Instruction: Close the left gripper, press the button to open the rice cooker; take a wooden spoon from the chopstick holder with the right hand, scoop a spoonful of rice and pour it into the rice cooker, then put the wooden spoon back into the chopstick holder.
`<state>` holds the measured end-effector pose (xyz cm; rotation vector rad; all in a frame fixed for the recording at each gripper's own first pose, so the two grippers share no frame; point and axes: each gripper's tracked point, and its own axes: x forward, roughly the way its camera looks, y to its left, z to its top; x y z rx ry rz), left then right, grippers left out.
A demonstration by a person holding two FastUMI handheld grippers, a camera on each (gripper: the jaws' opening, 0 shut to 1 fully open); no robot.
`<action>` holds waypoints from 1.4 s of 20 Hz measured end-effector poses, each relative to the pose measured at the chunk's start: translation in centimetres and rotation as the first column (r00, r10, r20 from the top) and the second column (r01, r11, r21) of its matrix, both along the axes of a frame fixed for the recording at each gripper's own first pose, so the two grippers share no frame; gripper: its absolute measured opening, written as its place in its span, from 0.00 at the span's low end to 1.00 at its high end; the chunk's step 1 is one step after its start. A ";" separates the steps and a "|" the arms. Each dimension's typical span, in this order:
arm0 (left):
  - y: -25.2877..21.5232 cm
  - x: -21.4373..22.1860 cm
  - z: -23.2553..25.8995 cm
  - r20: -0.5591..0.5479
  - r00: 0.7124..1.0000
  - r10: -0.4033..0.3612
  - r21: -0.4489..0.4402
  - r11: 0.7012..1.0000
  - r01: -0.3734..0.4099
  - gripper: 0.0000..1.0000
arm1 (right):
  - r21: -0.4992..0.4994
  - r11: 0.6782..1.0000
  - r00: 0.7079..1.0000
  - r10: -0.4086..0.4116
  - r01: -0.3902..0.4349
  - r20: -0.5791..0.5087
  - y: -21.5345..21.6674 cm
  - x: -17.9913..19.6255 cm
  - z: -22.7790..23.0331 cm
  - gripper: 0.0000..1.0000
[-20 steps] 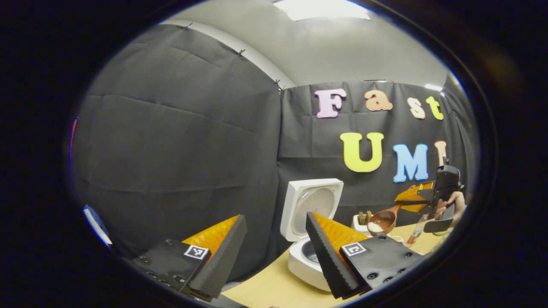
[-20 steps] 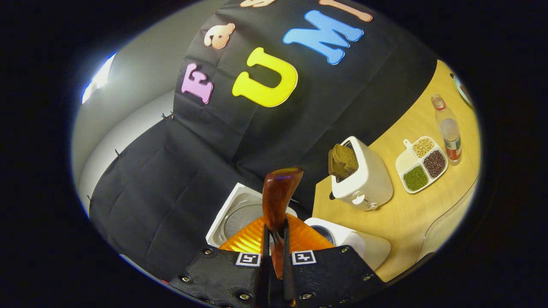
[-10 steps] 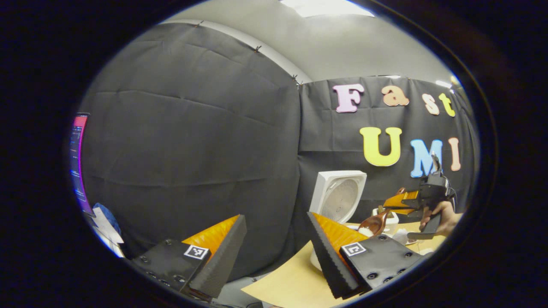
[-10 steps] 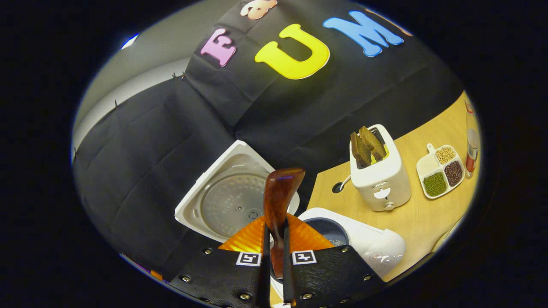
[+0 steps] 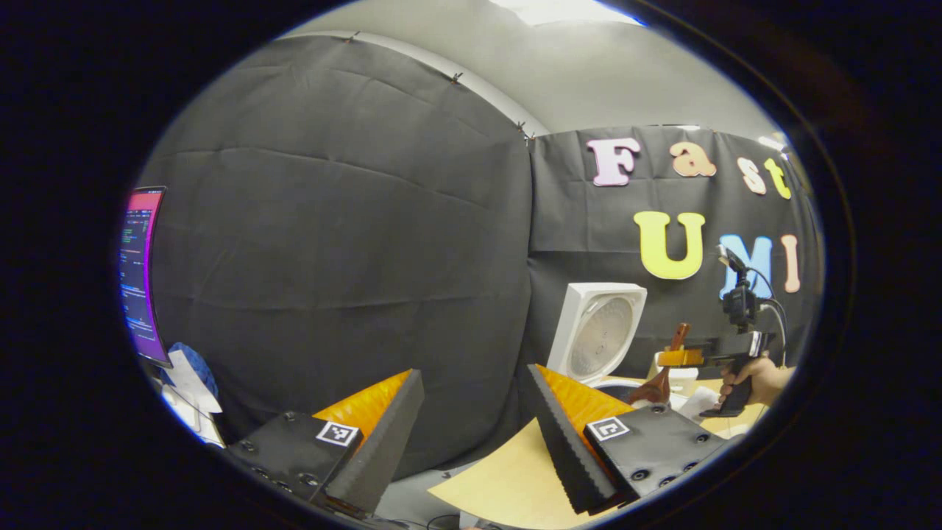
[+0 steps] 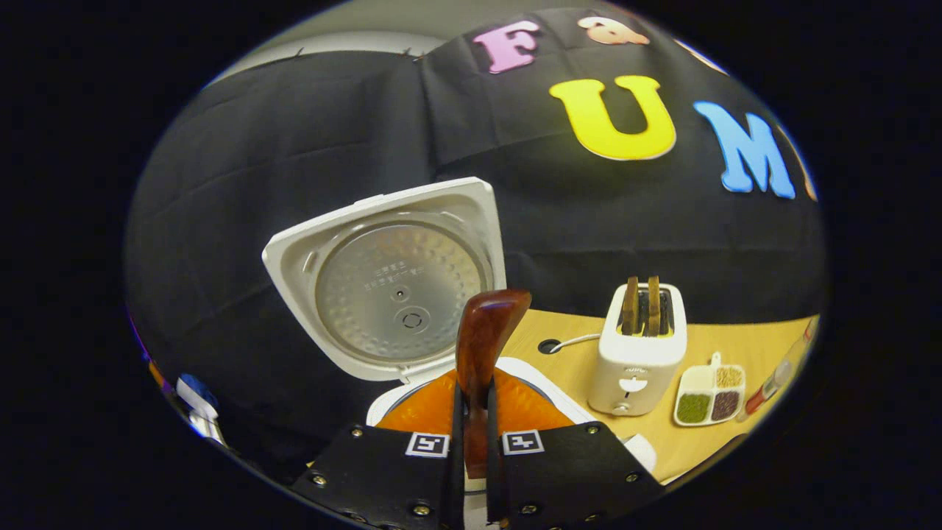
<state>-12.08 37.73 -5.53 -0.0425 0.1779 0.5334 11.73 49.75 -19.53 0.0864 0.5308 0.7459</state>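
The rice cooker stands with its white lid (image 6: 401, 280) raised; its body rim (image 6: 567, 394) shows just under my right gripper (image 6: 472, 397). That gripper is shut on the handle of the brown wooden spoon (image 6: 486, 331), whose bowl is hidden below the fingers. In the left gripper view the right gripper (image 5: 703, 358) is held level by a hand (image 5: 758, 377) beside the open lid (image 5: 600, 331), and the spoon (image 5: 657, 388) hangs bowl-down over the cooker. A white holder (image 5: 681, 377) sits behind it. My left gripper (image 5: 475, 372) is open, holding nothing, off the table's left end.
A white toaster (image 6: 636, 350) with two bread slices stands right of the cooker on the wooden table (image 6: 563, 338). Beyond it lie a divided dish of grains (image 6: 710, 397) and a bottle (image 6: 773, 375). A lit monitor (image 5: 140, 272) stands far left.
The right gripper rolled level and moved over the cooker, tipping the spoon's bowl downward. The left gripper swung left, bringing the monitor into view; it stayed open.
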 end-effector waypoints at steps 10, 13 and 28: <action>0.2 -0.2 0.2 -0.005 1.000 0.004 -0.020 1.000 -0.004 0.96 | -0.385 0.916 0.895 0.260 -0.110 0.363 1.5 -2.2 -0.4 0.12; 0.2 -0.2 0.2 -0.005 1.000 0.010 -0.021 1.000 -0.010 0.97 | -0.440 0.893 0.853 0.301 -0.096 0.426 1.5 -2.2 -0.1 0.12; -0.3 0.1 0.1 0.027 0.999 -0.046 -0.026 0.999 0.047 0.97 | 0.164 0.985 0.999 -0.054 0.055 -0.007 -2.8 -0.9 4.2 0.12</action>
